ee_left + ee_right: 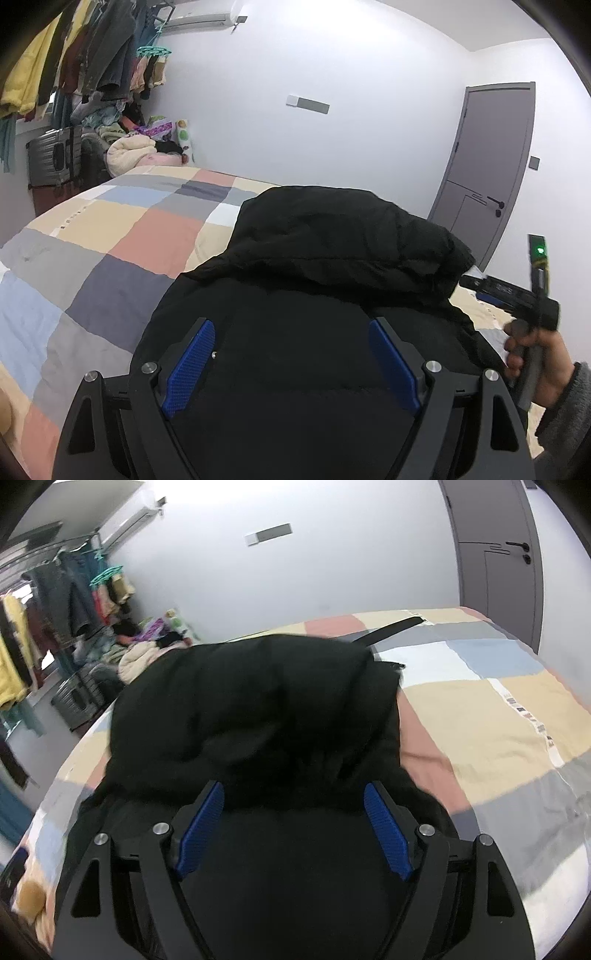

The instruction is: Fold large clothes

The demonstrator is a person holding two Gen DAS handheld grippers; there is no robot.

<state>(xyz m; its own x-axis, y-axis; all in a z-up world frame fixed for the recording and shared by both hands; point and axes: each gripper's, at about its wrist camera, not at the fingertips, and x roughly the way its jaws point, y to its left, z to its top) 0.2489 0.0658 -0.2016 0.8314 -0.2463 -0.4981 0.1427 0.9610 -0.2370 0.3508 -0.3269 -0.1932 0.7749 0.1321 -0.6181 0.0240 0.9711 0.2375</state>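
A bulky black hooded jacket (pixel 332 258) lies bunched on the bed with the checked quilt (pixel 110 236). My left gripper (pixel 291 332) is open, its blue pads apart just above the jacket's near part. The jacket also shows in the right wrist view (pixel 258 709), its hood end folded over and blurred. My right gripper (pixel 295 801) is open over the jacket's near edge, nothing between its pads. In the left wrist view the right gripper's body (pixel 517 291) shows at the jacket's right side, held by a hand (pixel 535 354).
The quilt (pixel 480 709) spreads to the right of the jacket. A black strap (pixel 391 627) lies on the bed behind it. A rack of hanging clothes (pixel 74 55), a grey suitcase (pixel 55 155) and piled bedding (pixel 133 151) stand at the far left. A grey door (pixel 487 155) is at the right.
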